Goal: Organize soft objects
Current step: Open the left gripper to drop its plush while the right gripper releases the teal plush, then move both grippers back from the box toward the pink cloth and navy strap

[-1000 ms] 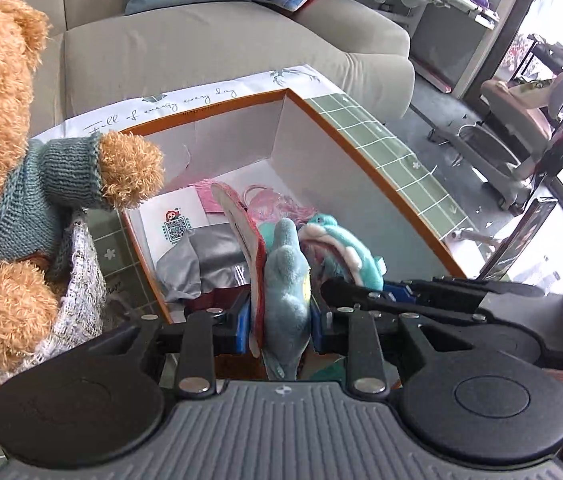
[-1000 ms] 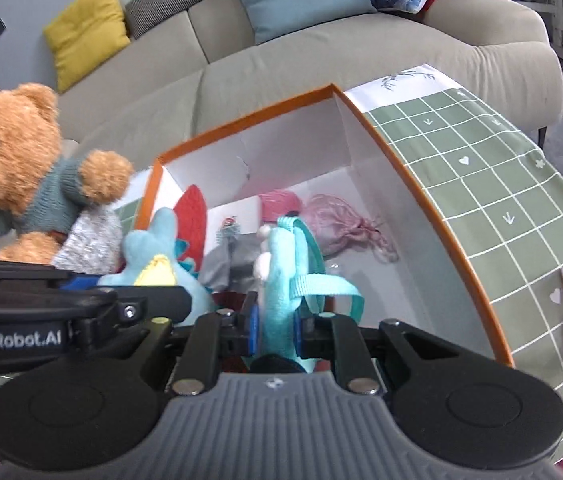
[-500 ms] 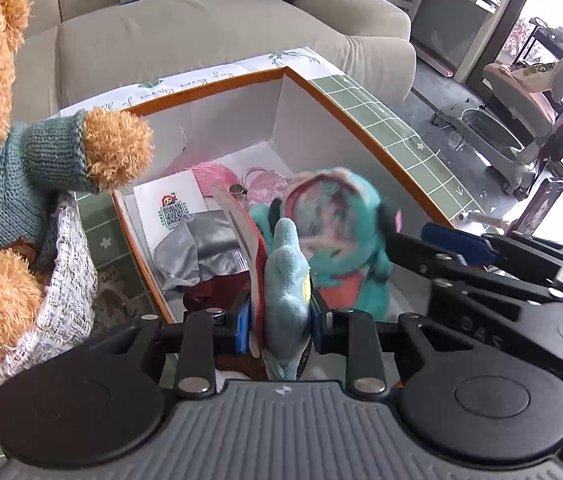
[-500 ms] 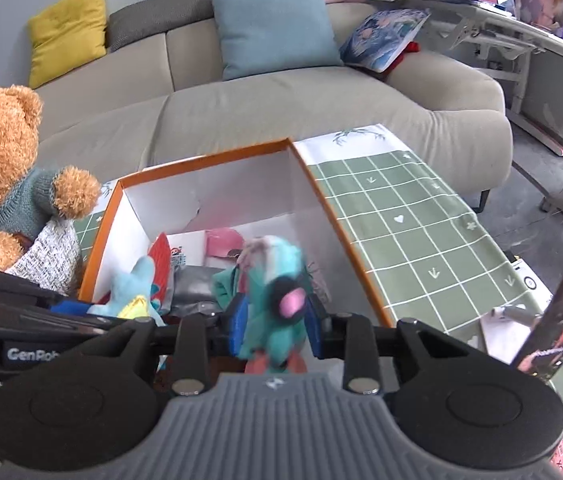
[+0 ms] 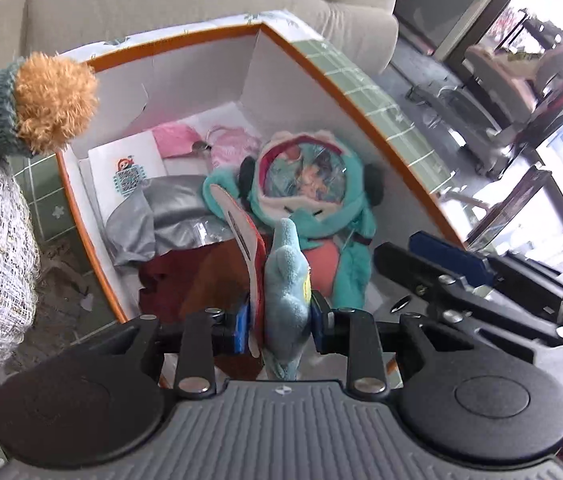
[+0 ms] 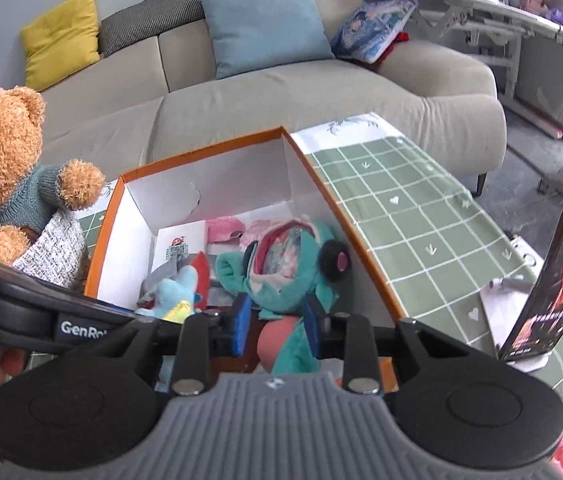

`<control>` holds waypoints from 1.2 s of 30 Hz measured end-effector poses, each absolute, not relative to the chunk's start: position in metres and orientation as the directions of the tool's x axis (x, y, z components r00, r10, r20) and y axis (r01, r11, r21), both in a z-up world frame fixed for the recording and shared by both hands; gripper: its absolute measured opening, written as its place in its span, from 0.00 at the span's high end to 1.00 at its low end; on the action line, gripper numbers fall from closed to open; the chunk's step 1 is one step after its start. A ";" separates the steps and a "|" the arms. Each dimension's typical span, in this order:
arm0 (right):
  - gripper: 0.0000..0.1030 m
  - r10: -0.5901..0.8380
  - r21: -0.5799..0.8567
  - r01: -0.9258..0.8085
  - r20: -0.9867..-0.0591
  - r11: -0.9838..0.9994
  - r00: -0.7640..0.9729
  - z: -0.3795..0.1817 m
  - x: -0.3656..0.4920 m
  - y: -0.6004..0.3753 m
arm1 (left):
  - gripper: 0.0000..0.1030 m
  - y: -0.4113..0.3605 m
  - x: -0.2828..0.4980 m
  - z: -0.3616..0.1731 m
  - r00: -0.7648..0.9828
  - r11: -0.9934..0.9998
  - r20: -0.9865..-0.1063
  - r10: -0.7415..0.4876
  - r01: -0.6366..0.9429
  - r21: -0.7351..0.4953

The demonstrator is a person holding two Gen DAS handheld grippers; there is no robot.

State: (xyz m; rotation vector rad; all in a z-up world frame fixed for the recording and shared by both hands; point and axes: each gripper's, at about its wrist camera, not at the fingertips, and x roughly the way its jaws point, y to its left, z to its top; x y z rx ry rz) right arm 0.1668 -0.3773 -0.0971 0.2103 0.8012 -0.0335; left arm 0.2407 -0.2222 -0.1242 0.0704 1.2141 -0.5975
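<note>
My left gripper point(image 5: 281, 320) is shut on a light-blue plush toy point(image 5: 286, 276) that has a red flat part beside it. Its jaws are just starting to open, and the pads still press the toy. It hangs over the near end of an orange-rimmed white box point(image 5: 361, 92). A teal plush doll point(image 5: 309, 188) with a printed face lies inside the box, on top of the other soft items. My right gripper point(image 6: 277, 324) stands open above the doll's lower body point(image 6: 293, 264), pads clear of it. In the left wrist view the right gripper point(image 5: 405, 248) sits right of the doll.
A brown teddy bear point(image 6: 5, 152) in a teal sweater sits left of the box, beside a grey woven pouch point(image 6: 53, 248). Pink items, a silver bag and a card lie in the box. A phone point(image 6: 561, 280) stands on the green checked cloth at the right. A sofa point(image 6: 281, 100) is behind.
The right gripper opened, dropped the teal doll into the box and drew back. The left gripper sank a little toward the box, still holding the blue plush.
</note>
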 end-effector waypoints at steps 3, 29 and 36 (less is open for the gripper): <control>0.72 0.061 0.179 0.104 -0.729 0.978 0.682 -0.101 0.170 -0.376 | 0.66 -0.227 0.239 -0.130 0.232 0.853 -0.911 -0.341 0.484 -0.196; 0.66 0.021 0.114 0.078 -0.680 0.990 0.733 -0.071 0.149 -0.350 | 0.47 -0.184 0.187 -0.068 0.452 0.881 -0.817 -0.358 0.453 -0.135; 0.56 0.050 0.138 0.044 -0.611 0.989 0.790 -0.044 0.118 -0.329 | 0.47 -0.140 0.156 -0.041 0.528 0.873 -0.733 -0.429 0.452 -0.185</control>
